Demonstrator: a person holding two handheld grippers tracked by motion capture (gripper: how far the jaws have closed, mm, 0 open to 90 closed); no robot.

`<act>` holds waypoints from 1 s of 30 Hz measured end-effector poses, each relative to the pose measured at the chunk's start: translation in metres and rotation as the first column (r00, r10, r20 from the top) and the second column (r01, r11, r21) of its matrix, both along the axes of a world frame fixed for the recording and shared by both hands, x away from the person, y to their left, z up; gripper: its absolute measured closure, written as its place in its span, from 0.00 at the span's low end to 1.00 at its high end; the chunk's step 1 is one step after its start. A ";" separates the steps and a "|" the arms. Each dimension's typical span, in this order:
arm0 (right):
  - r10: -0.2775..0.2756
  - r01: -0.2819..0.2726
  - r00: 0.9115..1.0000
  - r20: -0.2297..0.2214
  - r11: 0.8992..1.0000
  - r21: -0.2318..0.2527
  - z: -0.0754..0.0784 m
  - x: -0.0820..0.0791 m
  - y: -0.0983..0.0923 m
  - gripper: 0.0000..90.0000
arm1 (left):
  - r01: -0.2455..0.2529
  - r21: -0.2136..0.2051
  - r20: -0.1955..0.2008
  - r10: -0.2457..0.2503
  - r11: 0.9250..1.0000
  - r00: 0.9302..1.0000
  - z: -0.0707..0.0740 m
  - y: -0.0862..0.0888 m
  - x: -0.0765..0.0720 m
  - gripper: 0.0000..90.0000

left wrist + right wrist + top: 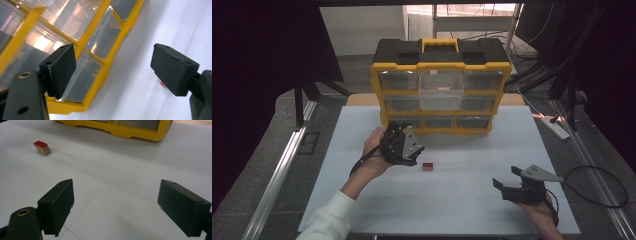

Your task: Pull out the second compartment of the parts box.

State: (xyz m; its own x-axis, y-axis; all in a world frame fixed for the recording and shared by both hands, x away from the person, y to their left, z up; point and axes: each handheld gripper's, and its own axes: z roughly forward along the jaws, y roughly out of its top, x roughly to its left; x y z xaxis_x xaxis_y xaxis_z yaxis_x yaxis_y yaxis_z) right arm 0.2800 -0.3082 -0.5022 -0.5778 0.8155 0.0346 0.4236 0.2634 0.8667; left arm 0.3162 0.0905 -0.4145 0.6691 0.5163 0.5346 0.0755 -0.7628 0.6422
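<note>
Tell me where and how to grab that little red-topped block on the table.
Grip the small red-topped block across its two short wooden sides, coming straight down from above. It lies flat on the white table with free space around it, so open jaws can probably straddle it.

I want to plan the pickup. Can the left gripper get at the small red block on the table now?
Probably yes. The left gripper is open and close beside the red block, with only bare table between them.

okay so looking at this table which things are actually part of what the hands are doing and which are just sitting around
Part of the job:
- small red-topped wooden block on the white table
- yellow-and-black plastic drawer cabinet, its top middle clear drawer pulled out
- left gripper, jaws open, near the block
- right gripper, jaws open, empty

Just lying about:
- white power strip on the floor
- black cables behind the cabinet
</note>
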 end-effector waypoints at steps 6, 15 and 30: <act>-0.003 0.003 1.000 0.002 1.000 0.005 0.001 0.001 -0.001 0.16 | 0.009 -0.053 -0.042 -0.011 0.999 0.999 -0.001 0.001 0.000 0.20; 0.003 -0.003 1.000 0.003 1.000 -0.002 0.001 0.001 0.000 0.16 | 0.012 -0.081 -0.084 -0.019 0.997 0.996 -0.004 0.001 0.001 0.18; 0.009 -0.009 1.000 0.006 1.000 -0.009 0.001 0.001 0.001 0.16 | 0.055 -0.063 -0.167 -0.065 0.996 0.984 -0.019 -0.011 0.006 0.16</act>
State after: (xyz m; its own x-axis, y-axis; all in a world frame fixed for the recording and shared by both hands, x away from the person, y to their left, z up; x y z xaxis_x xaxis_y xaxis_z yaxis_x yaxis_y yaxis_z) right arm 0.2806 -0.3074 -0.5013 -0.5854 0.8104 0.0237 0.4162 0.2753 0.8666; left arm 0.3221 0.0799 -0.4336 0.7779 0.4991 0.3818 0.1417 -0.7312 0.6673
